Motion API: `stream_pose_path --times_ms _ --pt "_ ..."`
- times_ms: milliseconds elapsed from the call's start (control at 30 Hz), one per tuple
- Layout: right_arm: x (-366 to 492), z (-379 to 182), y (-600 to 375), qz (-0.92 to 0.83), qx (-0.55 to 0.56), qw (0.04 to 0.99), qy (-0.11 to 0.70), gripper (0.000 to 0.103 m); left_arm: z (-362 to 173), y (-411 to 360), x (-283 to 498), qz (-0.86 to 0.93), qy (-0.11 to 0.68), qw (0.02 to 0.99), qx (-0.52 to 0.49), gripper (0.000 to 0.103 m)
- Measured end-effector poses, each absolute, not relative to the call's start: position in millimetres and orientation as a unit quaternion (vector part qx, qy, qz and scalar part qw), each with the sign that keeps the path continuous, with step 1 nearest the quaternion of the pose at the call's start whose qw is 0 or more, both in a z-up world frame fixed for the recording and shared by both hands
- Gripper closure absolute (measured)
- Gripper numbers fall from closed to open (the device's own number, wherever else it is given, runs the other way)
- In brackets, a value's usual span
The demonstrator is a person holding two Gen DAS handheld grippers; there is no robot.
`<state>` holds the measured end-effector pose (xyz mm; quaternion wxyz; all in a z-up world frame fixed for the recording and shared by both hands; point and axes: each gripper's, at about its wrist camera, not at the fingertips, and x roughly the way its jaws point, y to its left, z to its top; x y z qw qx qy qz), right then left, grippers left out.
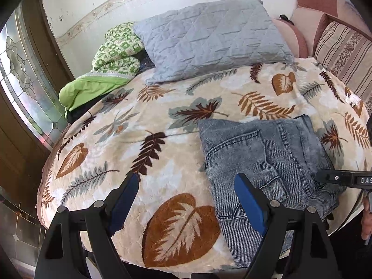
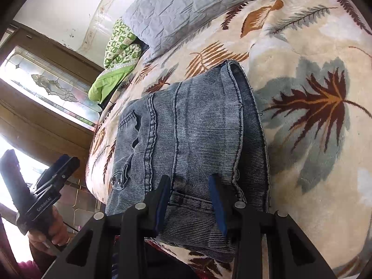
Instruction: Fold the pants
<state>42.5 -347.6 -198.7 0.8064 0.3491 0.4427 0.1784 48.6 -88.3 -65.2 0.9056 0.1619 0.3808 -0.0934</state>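
Note:
A pair of grey-blue jeans [image 1: 260, 158] lies folded into a compact stack on the leaf-patterned blanket [image 1: 144, 144], near the bed's front edge. My left gripper [image 1: 186, 200] is open and empty, hovering over the blanket just left of the jeans, its right finger over their edge. In the right wrist view the jeans [image 2: 190, 134] fill the centre. My right gripper [image 2: 190, 197] is open, its fingers straddling the waistband end of the jeans without clamping them. The right gripper's body shows in the left wrist view [image 1: 344, 179].
A grey quilted pillow [image 1: 209, 39] and a green patterned quilt [image 1: 111, 62] lie at the head of the bed. A striped cushion [image 1: 344, 53] sits at the right. A wooden door with leaded glass [image 1: 21, 88] stands to the left. The bed edge drops to a tiled floor [image 2: 76, 207].

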Motion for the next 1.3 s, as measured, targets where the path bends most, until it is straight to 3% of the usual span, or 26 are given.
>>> stream_pose_path --times_ms 1067,1300 --pt "43.3 -205.3 -358.8 0.194 0.374 0.791 0.443 0.064 -105.4 -87.4 64.6 -0.076 0.427 0.878 0.203 0.018" --pt "41.6 -199.7 -365.7 0.203 0.387 0.784 0.440 0.063 -113.2 -75.0 69.7 -0.100 0.451 0.870 0.174 0.018"
